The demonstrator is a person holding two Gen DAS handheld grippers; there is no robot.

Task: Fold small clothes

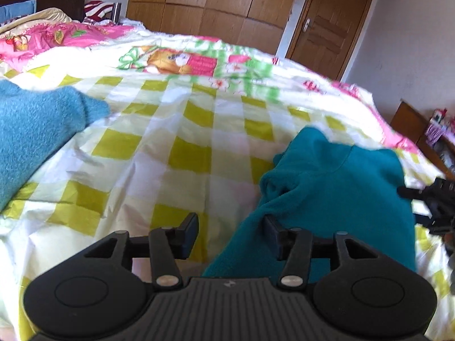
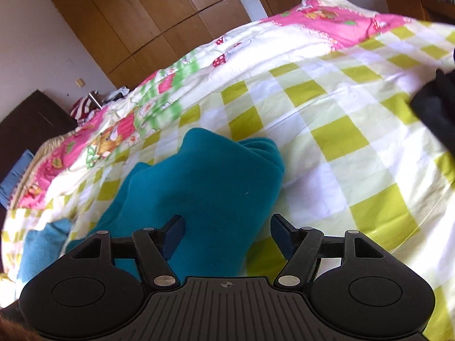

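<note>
At the bottom of the left wrist view, the left gripper (image 1: 230,234) has its jaws parted about halfway, and the near edge of the teal fleece garment (image 1: 335,187) lies by the right-hand finger; the pads do not press on it, so nothing is held. At the bottom of the right wrist view, the right gripper (image 2: 227,237) stands with its jaws wide apart over the same garment's near end, gripping nothing.

The step in hand looks like the approach to a fold: both tools sit at the garment's near edge. The next move calls for closing each pair of jaws on a near corner, then lifting and carrying that edge over toward the far end.

The garment lies rumpled on the yellow-checked bedspread (image 1: 176,153), lower right in the left view, lower centre-left in the right. Its long axis runs near to far, its bunched end pointing away toward the wooden wardrobe (image 1: 216,2). A lighter blue knitted piece (image 1: 37,130) rests apart at the left edge.
</note>
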